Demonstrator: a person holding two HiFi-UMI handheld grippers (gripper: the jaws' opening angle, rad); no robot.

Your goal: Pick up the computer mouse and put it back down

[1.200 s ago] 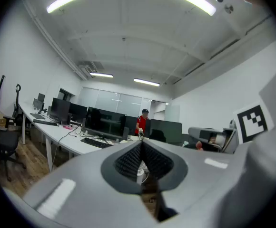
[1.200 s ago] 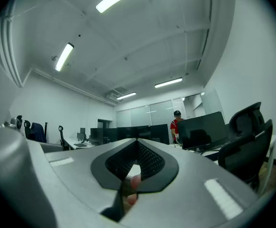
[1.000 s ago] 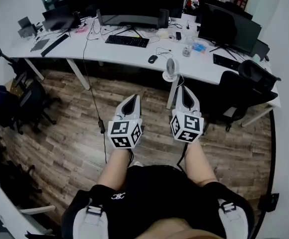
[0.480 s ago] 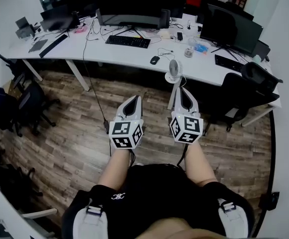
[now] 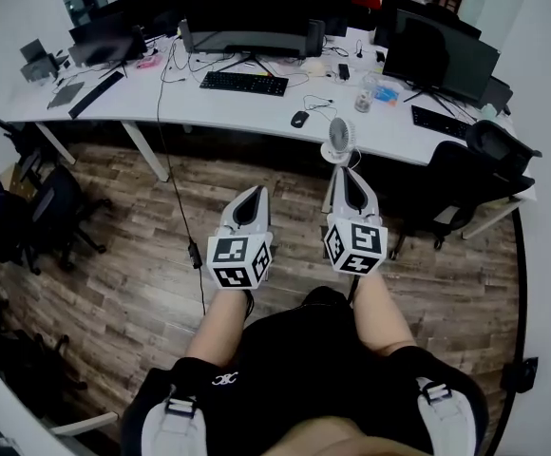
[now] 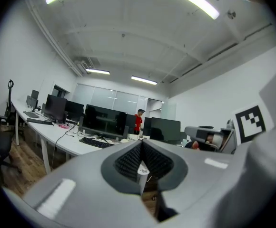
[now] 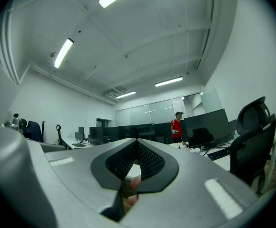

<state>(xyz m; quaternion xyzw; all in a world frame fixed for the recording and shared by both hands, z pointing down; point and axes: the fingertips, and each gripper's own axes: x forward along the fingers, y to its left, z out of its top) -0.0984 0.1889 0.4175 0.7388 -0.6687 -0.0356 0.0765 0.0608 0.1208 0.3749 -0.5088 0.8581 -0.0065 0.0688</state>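
Observation:
A dark computer mouse point(image 5: 299, 119) lies on the long white desk point(image 5: 256, 110), right of a black keyboard point(image 5: 244, 83). Both grippers are held side by side over the wooden floor, well short of the desk and pointing toward it. My left gripper point(image 5: 252, 192) is shut with nothing in it, and its ribbed pads meet at the tip in the left gripper view point(image 6: 141, 145). My right gripper point(image 5: 346, 171) is also shut and empty, with its jaws closed together in the right gripper view point(image 7: 137, 141). The mouse lies far ahead of both tips.
A small white fan point(image 5: 337, 139) stands at the desk's near edge, just ahead of the right gripper. Monitors point(image 5: 247, 22) line the desk. A black office chair point(image 5: 465, 174) stands at the right, more chairs point(image 5: 47, 207) at the left. A cable point(image 5: 176, 188) hangs from the desk to the floor.
The desk, mouse and fan have slid slightly lower and to the right in the head view. Both grippers keep the same pose and stay shut.

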